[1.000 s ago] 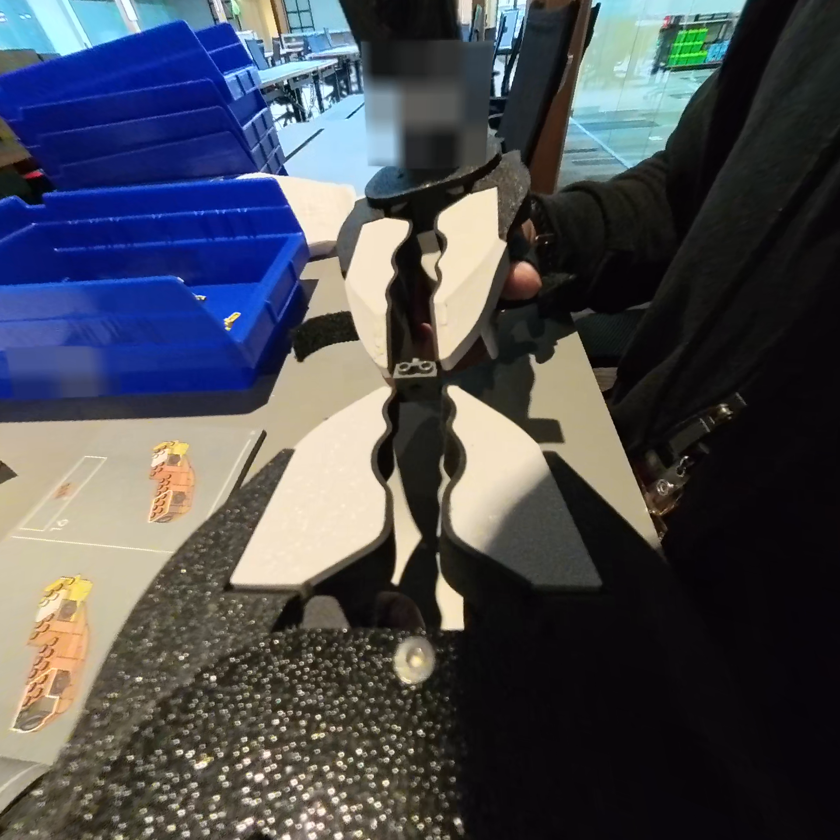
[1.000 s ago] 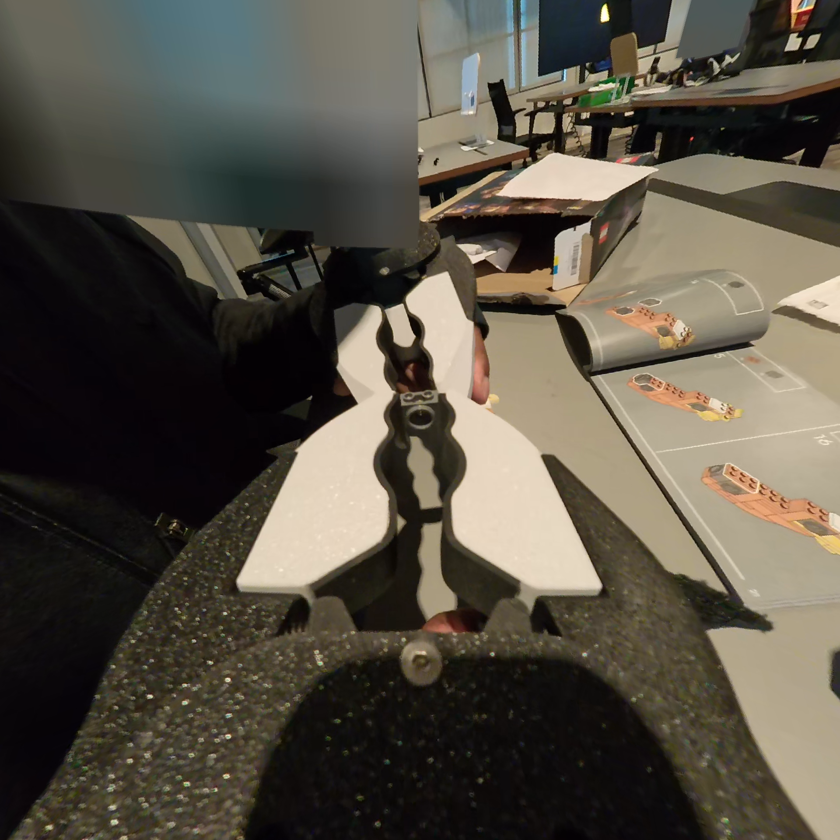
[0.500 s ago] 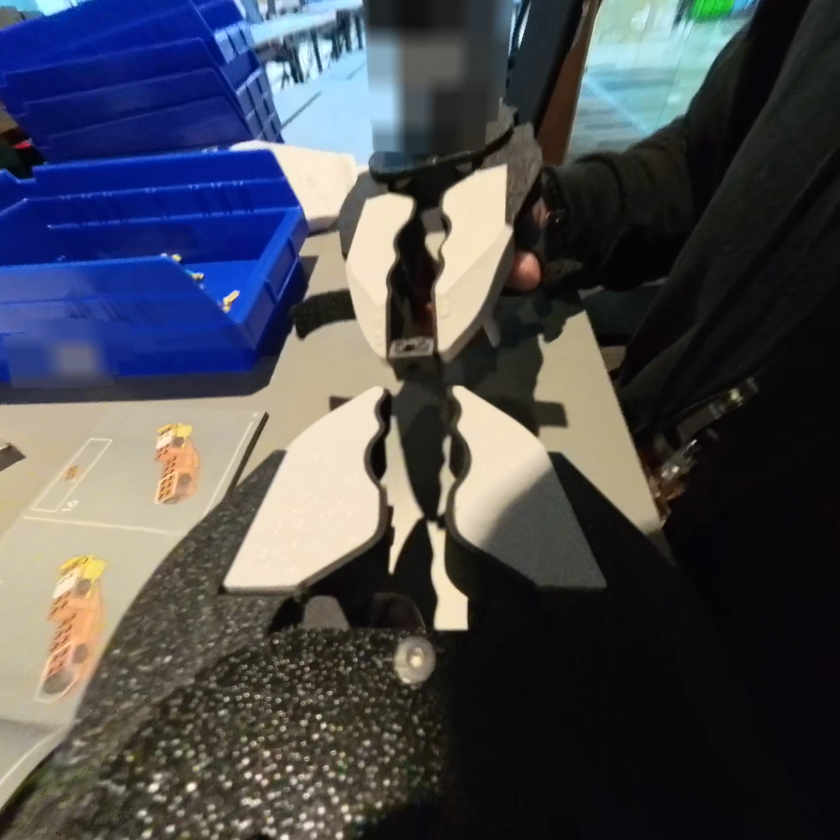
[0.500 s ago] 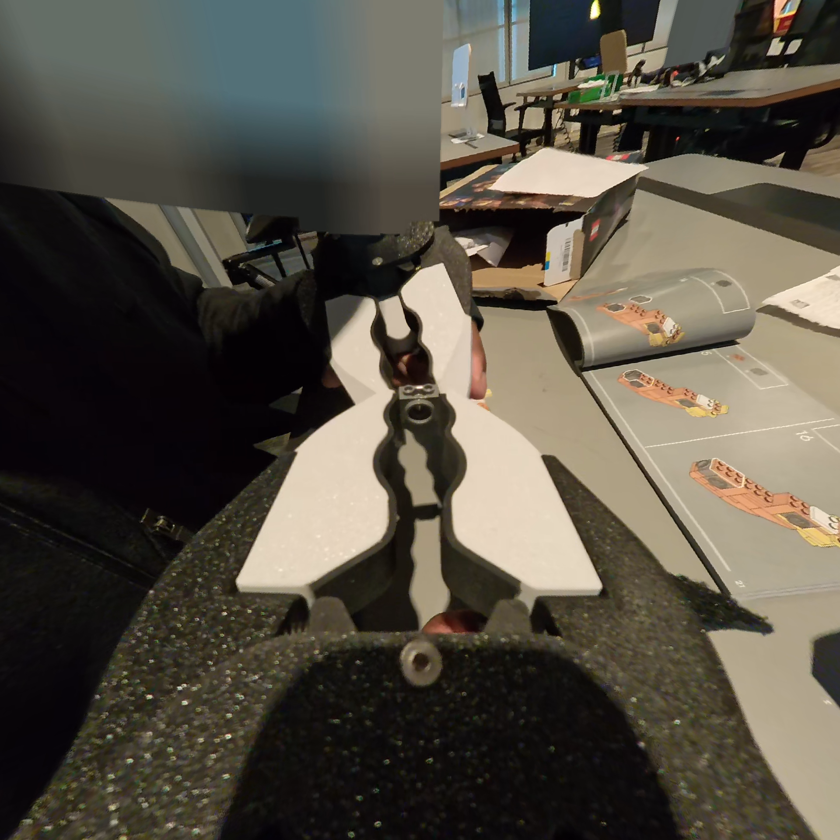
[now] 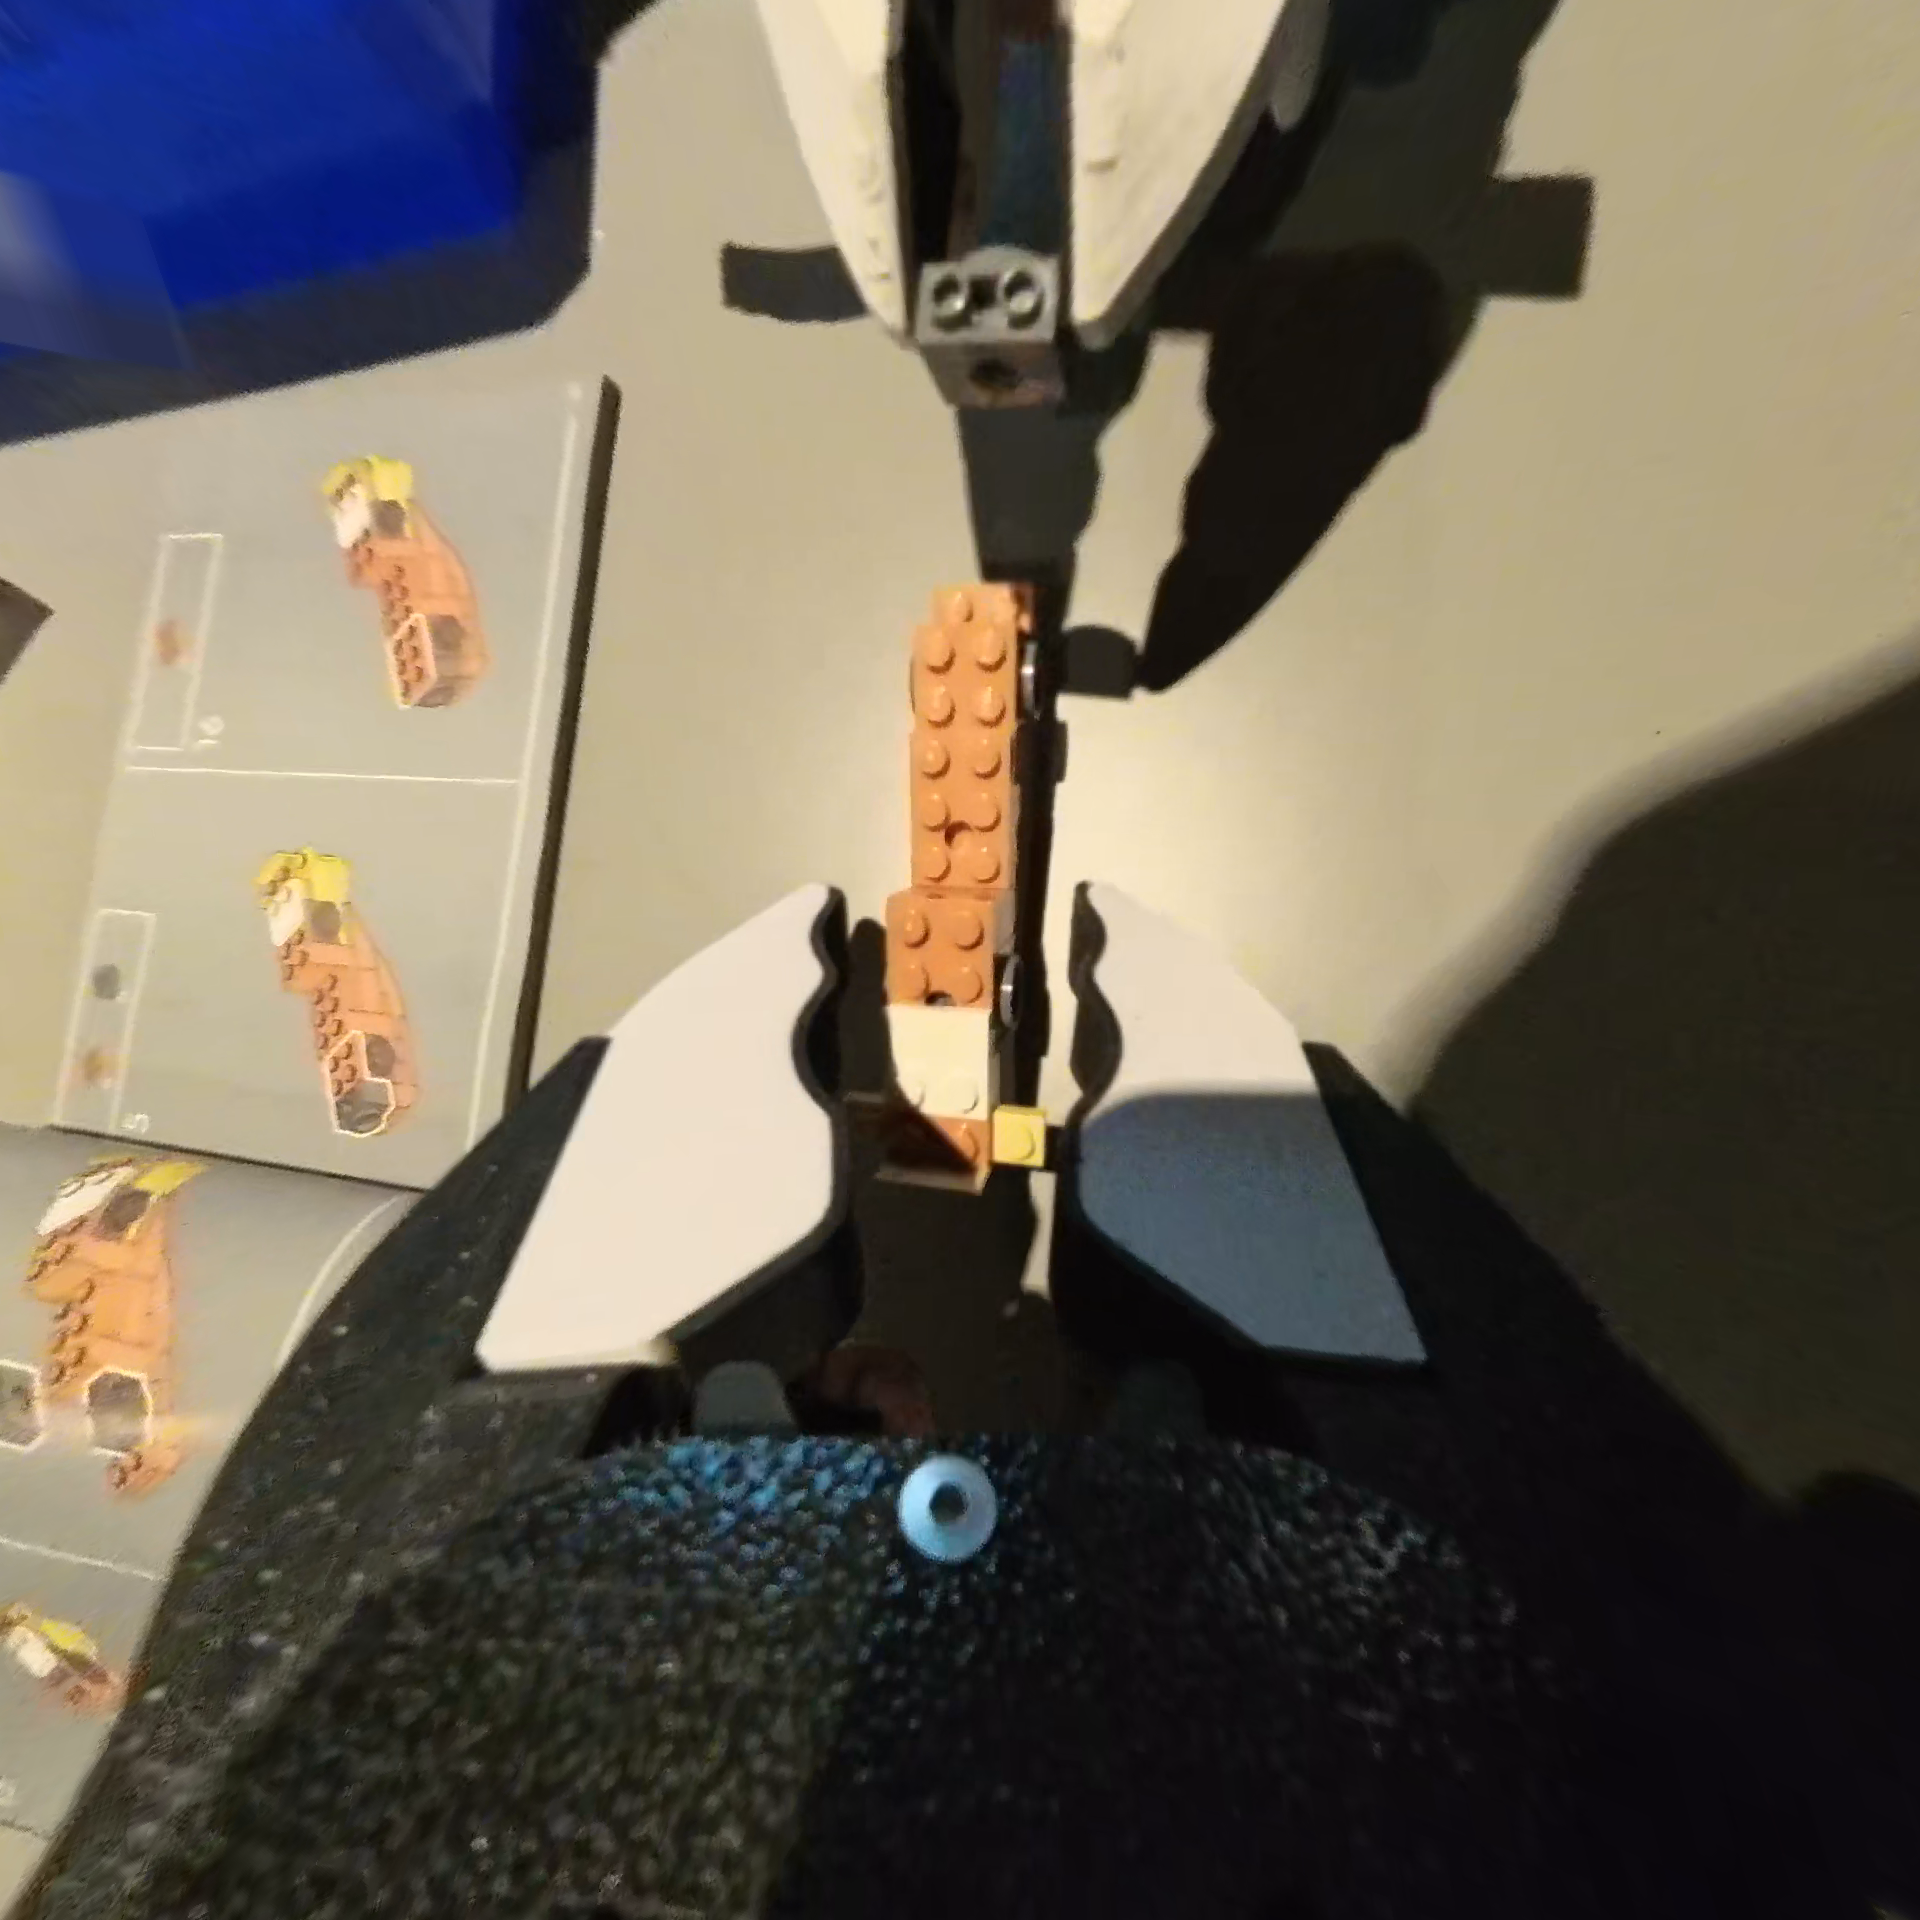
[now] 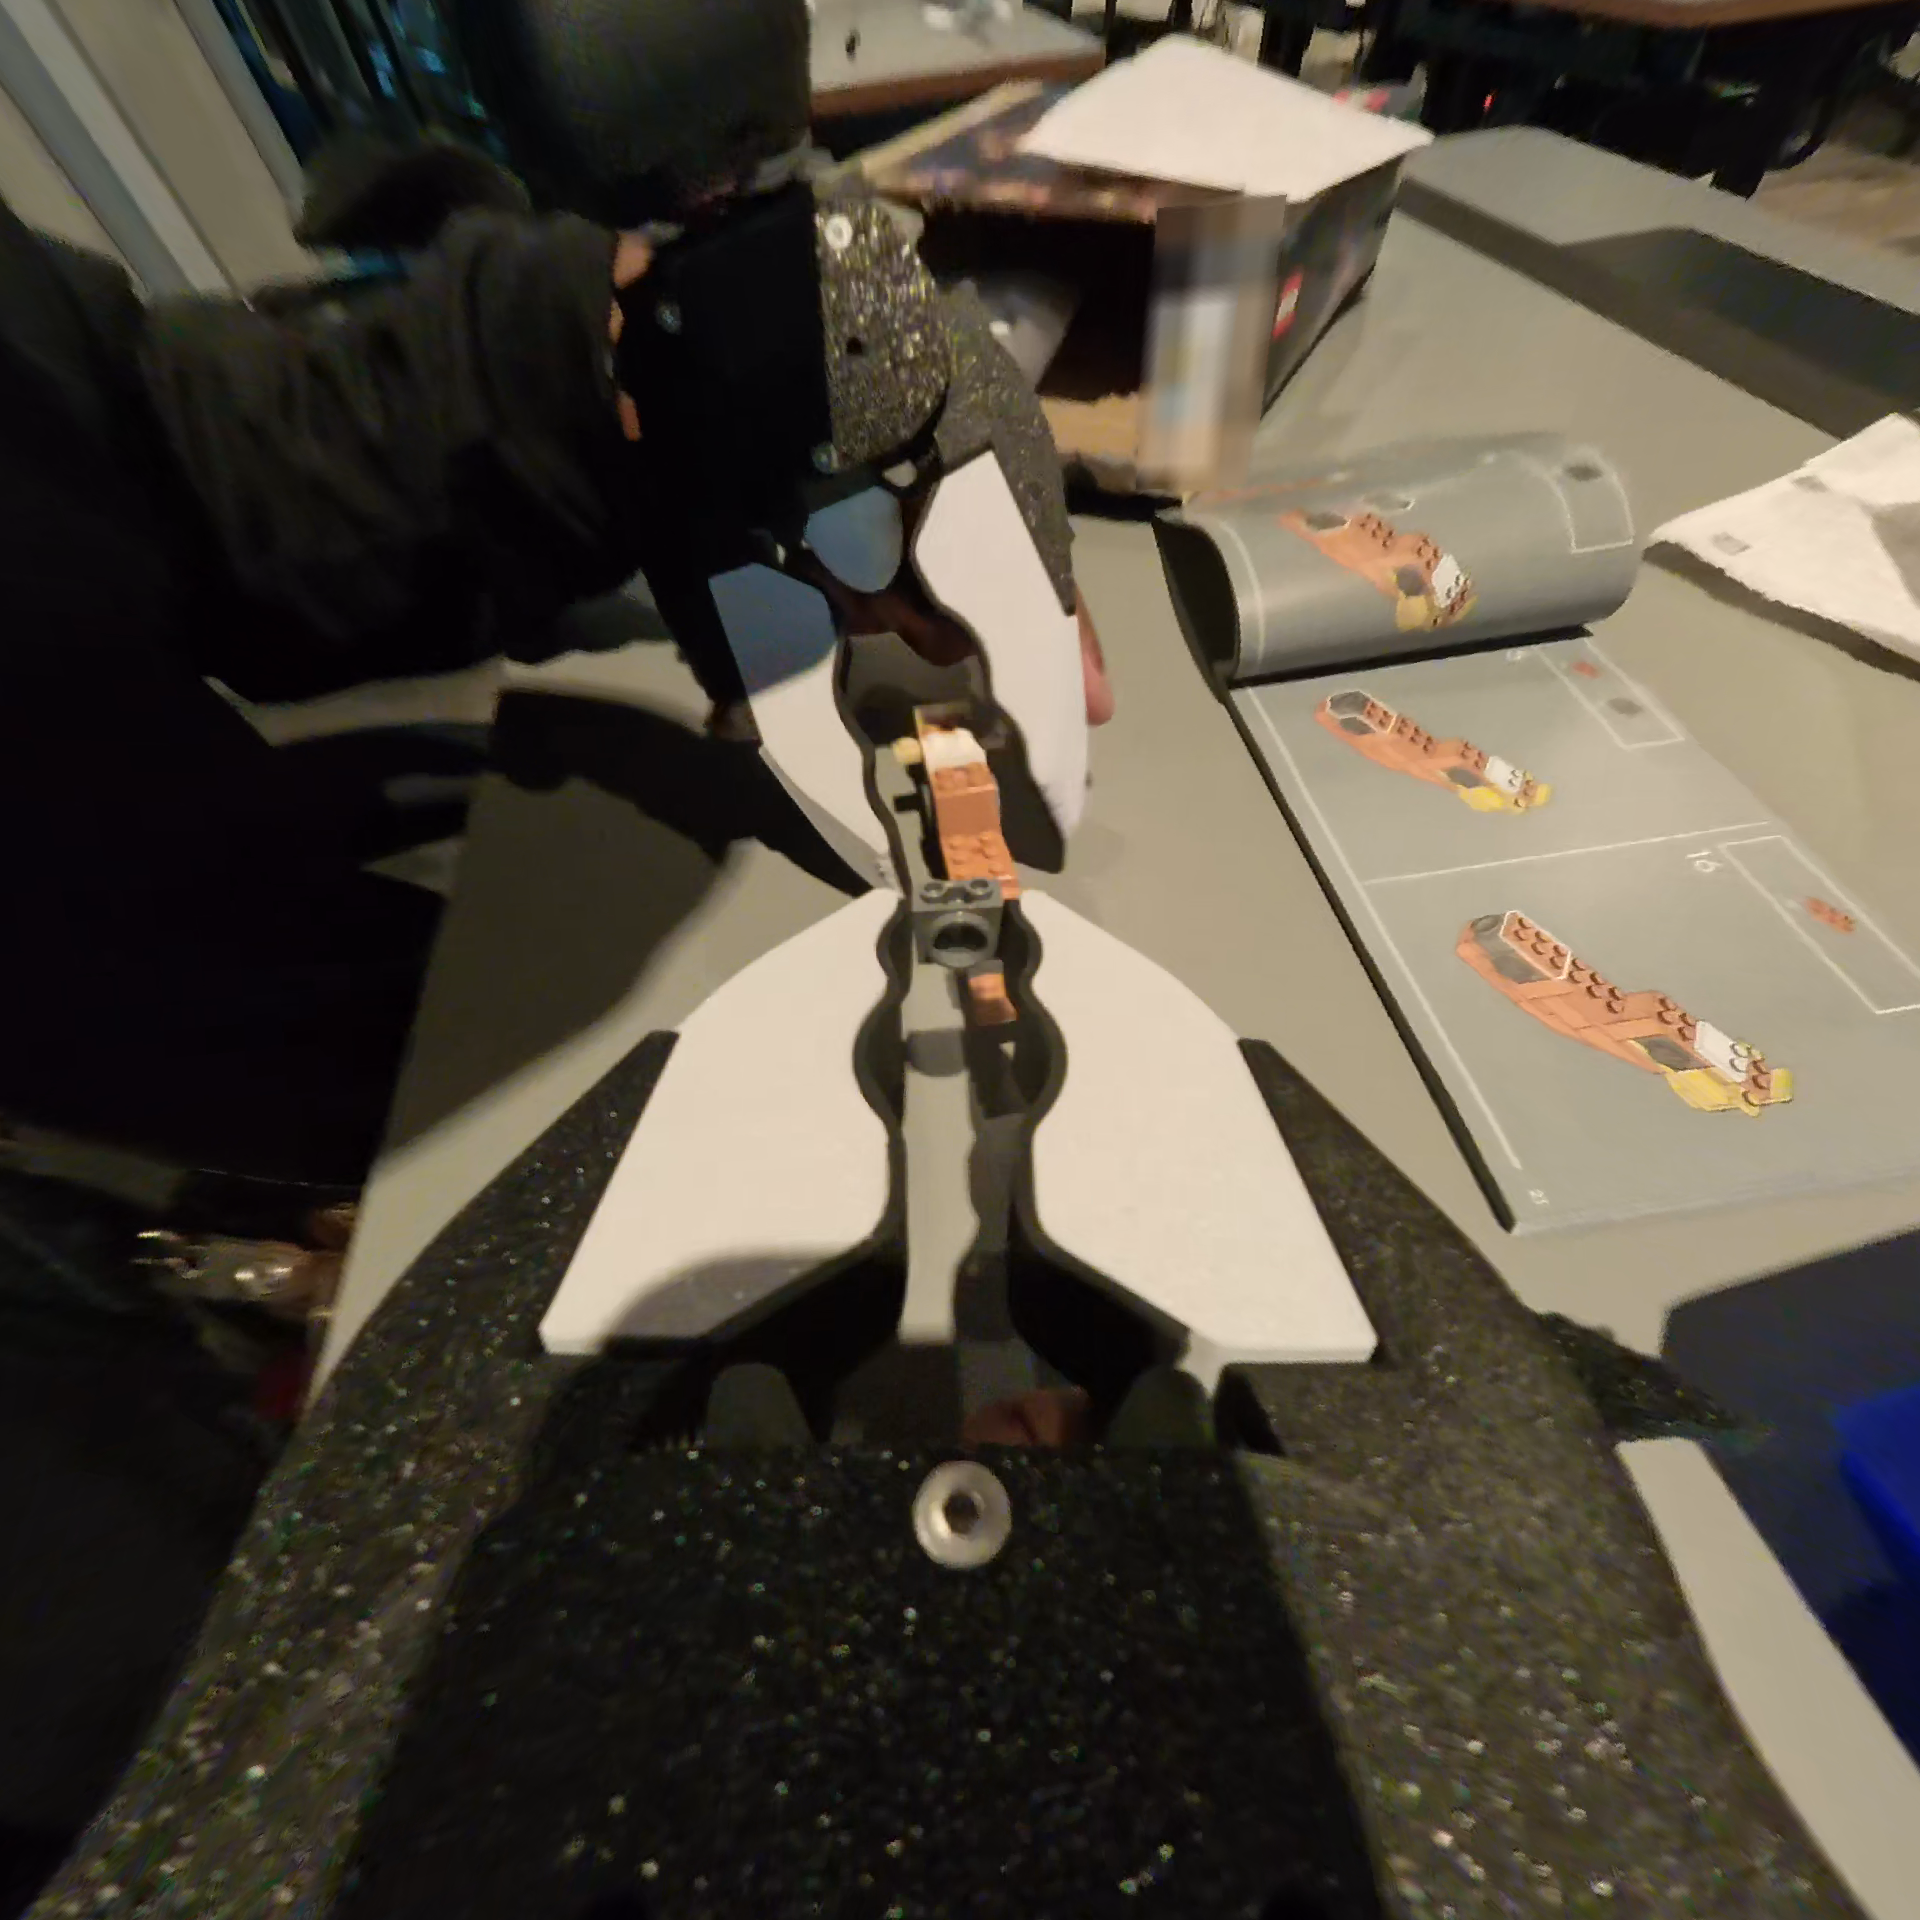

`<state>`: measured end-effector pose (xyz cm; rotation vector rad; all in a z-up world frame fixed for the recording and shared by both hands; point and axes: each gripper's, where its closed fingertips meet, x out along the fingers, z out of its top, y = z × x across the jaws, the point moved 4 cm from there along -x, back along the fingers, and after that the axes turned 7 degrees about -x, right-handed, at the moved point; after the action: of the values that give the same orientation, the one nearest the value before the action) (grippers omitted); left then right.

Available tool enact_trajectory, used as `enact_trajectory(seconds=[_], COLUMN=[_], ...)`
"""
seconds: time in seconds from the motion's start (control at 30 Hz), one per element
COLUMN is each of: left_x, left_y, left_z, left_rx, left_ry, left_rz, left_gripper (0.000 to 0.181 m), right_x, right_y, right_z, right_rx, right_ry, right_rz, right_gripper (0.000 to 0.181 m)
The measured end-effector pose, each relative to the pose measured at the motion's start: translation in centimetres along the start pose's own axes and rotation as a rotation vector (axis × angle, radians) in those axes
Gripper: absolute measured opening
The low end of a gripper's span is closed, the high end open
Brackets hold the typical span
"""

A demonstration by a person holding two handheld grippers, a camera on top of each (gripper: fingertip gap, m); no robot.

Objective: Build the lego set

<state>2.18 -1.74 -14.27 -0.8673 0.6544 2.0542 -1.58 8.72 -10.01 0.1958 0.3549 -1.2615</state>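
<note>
An orange lego model [image 5: 961, 769] with a white and yellow near end lies on the grey table [image 5: 1351, 623]. My left gripper [image 5: 951, 914] is open, with its fingers on either side of the model's near end. My right gripper [image 6: 956, 904] is shut on a small dark grey brick [image 6: 958, 928] and holds it just above the model's [image 6: 971, 821] other end. In the left wrist view the right gripper [image 5: 992, 281] comes in from the top with the grey brick [image 5: 992, 312] at its tips. The left gripper [image 6: 935, 790] shows beyond the brick in the right wrist view.
An open instruction booklet [image 5: 312, 790] lies left of the model and shows at the right in the right wrist view [image 6: 1558, 883]. A blue bin [image 5: 260, 156] stands at the far left. A cardboard box [image 6: 1195, 208] and white paper [image 6: 1818, 540] lie behind. A person's dark sleeve [image 6: 312, 436] holds the left gripper. About 8 cm separates my left fingertips from my right.
Both grippers have come down from mid-air to the table. The left gripper has opened wider and now straddles the orange model. The right gripper still holds the grey brick.
</note>
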Motion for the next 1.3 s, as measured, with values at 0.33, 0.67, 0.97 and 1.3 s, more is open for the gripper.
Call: enact_trajectory(seconds=[0.33,0.67,0.97,1.3], left_x=[0.5,0.6,0.6,0.7], left_y=[-0.2,-0.2,-0.2,-0.2], left_z=[0.3,0.2,0.2,0.2], left_rx=[0.046,0.043,0.04,0.032], left_ry=[-0.012,-0.033,-0.05,-0.079], left_rz=[-0.015,-0.027,-0.034,-0.054], left_gripper=[0.023,0.023,0.023,0.023], right_x=[1.9,2.4,2.3,2.2], right_y=[-0.6,-1.1,-1.0,-1.1], right_z=[-0.7,-1.0,-1.5,-1.9], right_rx=[-0.011,0.055,0.062,0.046], right_ry=[0.065,0.114,0.15,0.187], right_rz=[-0.001,0.022,0.042,0.058], right_gripper=[0.016,0.016,0.016,0.016])
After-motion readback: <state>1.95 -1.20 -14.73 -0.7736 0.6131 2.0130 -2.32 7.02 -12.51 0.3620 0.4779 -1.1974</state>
